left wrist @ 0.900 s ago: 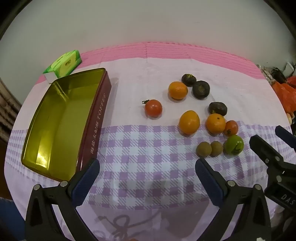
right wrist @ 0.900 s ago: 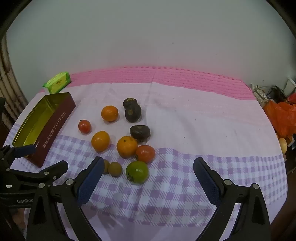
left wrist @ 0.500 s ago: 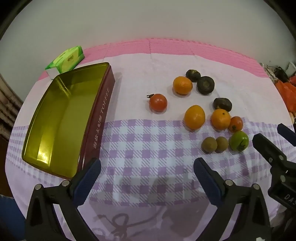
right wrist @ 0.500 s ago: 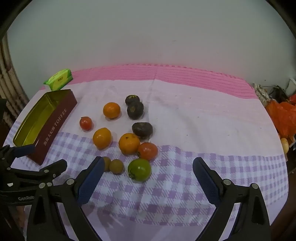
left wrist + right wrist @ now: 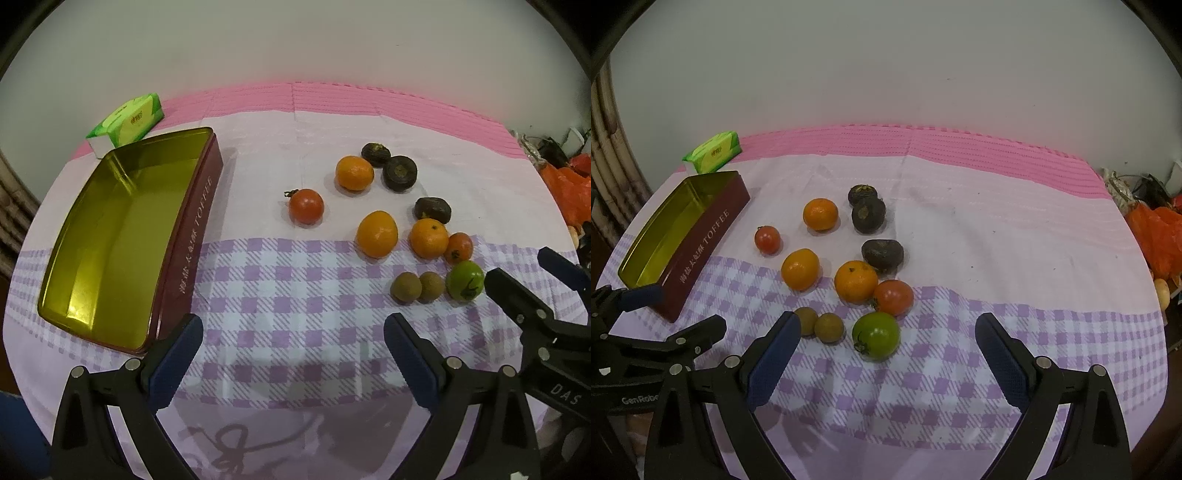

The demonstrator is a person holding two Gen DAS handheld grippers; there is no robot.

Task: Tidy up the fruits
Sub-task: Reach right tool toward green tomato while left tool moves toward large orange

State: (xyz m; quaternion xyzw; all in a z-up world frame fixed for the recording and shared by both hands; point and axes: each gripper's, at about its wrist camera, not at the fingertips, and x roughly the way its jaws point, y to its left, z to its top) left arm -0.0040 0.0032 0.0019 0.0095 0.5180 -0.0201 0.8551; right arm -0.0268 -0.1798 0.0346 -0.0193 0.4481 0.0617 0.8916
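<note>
Three oranges [image 5: 820, 214], three dark fruits [image 5: 868, 215], two tomatoes [image 5: 767, 240]; both grippers [image 5: 888, 345] gape.

Scattered loose on the cloth, all outside the tin [image 5: 110, 236]: three oranges [image 5: 820, 214], two red tomatoes [image 5: 767, 239], one green tomato [image 5: 875, 335], three dark wrinkled fruits [image 5: 868, 214], two small brown round fruits [image 5: 829, 327]. One red tomato [image 5: 893, 297] touching an orange [image 5: 856, 281]; brown pair side by side, near the green tomato. Open maroon tin lettered "TOFFEE", gold inside, nothing in it, left of the fruit, well apart.
</note>
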